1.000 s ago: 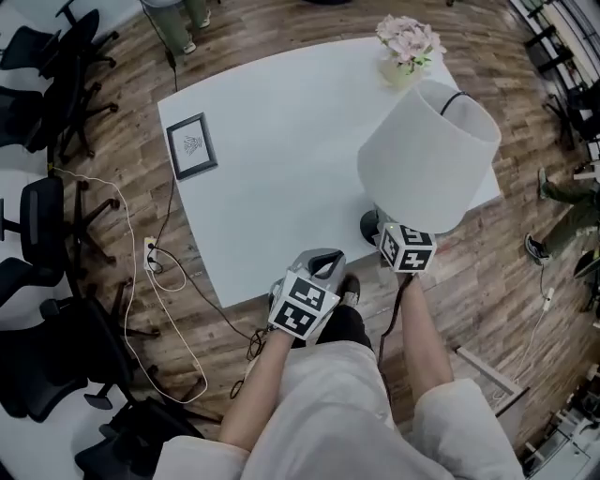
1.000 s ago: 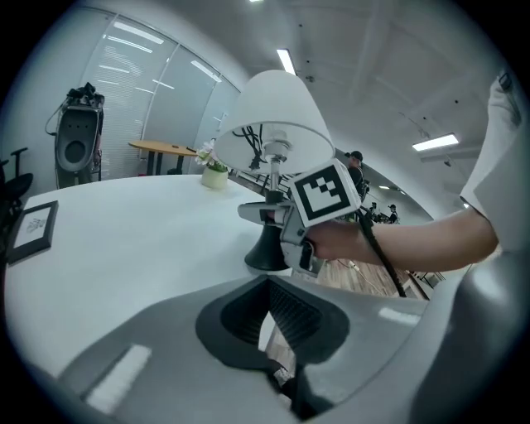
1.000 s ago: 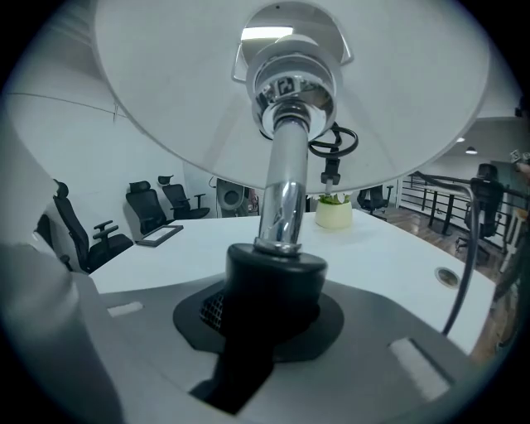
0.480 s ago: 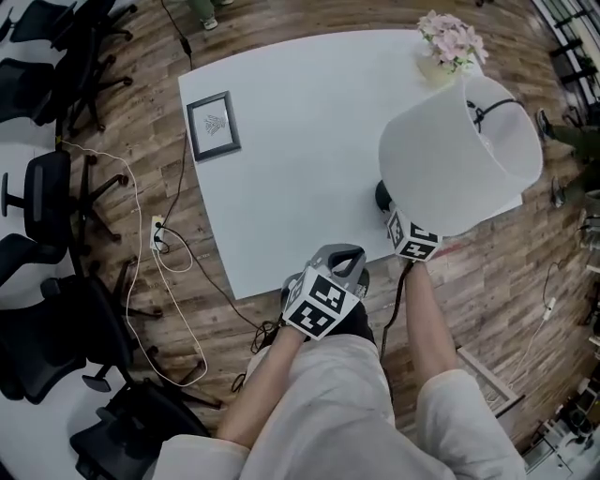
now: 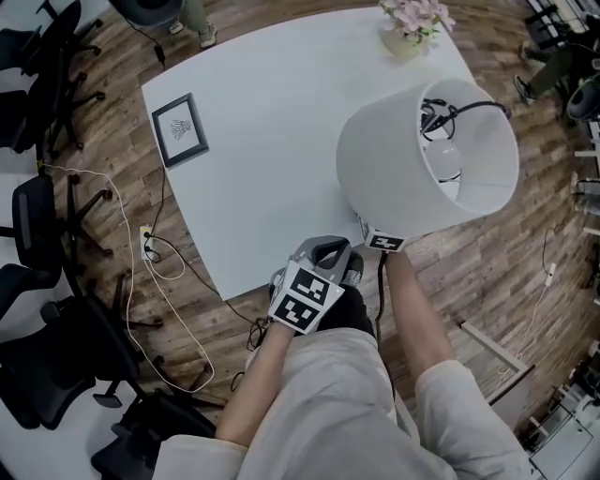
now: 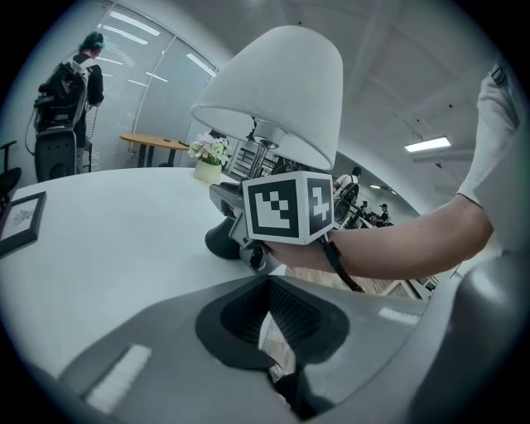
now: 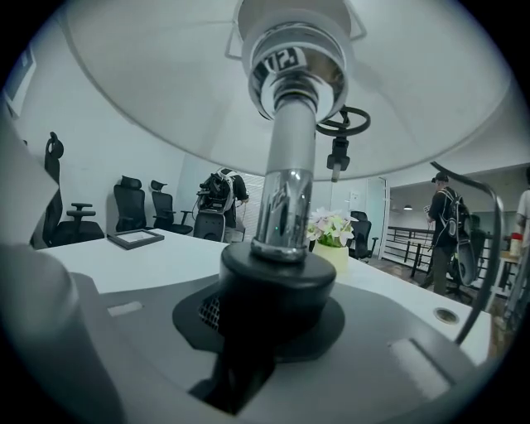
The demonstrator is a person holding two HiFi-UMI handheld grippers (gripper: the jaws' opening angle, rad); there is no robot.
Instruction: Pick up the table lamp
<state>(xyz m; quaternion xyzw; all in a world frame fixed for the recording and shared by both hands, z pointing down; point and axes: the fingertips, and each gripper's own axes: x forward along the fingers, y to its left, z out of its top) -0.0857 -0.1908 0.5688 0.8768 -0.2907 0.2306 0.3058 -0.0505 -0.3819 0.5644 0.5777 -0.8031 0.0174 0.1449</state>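
The table lamp has a white shade (image 5: 389, 178), tipped so its open top and bulb (image 5: 444, 159) face the head view. Of my right gripper only the marker cube (image 5: 382, 241) shows under the shade. In the right gripper view my right gripper (image 7: 273, 327) is shut on the lamp's black collar (image 7: 277, 281) below the chrome stem (image 7: 290, 190); its jaws have just been opening slightly, the collar still between them. The lamp's black base (image 6: 219, 240) sits low by the white table (image 5: 272, 159); whether they touch I cannot tell. My left gripper (image 5: 323, 258) hovers shut and empty at the table's near edge.
A framed picture (image 5: 180, 129) lies at the table's far left and a vase of pink flowers (image 5: 412, 28) at the far corner. Black office chairs (image 5: 37, 234) and a cable with a power strip (image 5: 148, 246) are on the wooden floor at left. People stand beyond the table (image 6: 79, 83).
The lamp has tipped: the shade's open top now faces up with the bulb showing, and the black base is hidden under it. The left gripper has stayed put.
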